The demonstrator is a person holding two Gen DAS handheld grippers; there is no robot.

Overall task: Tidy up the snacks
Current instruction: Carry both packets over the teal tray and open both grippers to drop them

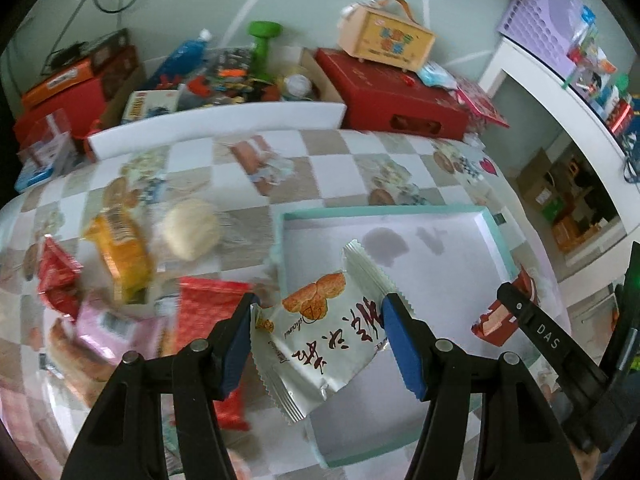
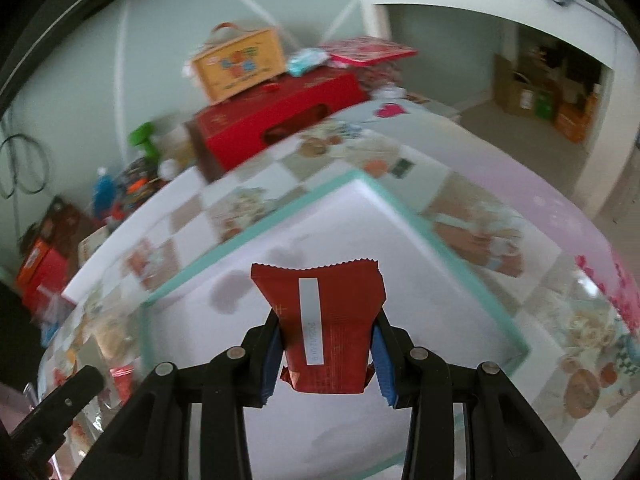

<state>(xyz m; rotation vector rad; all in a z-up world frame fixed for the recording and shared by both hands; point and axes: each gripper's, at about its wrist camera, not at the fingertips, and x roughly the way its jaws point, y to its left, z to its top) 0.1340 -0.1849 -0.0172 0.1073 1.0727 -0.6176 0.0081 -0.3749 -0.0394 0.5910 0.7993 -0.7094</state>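
Soft even daylight, strong fisheye bending and dark corners, motion blur throughout, faint shadows

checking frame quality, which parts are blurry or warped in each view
Left wrist: loose snacks at left smeared by motion, white packet in the left gripper sharp. Right wrist: background boxes blurred, red packet crisp. Fisheye bends the teal tray edges in both.

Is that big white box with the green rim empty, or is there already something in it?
Empty, as far as shown: the box floor is bare white. Both packets, silver and red, are held above it.
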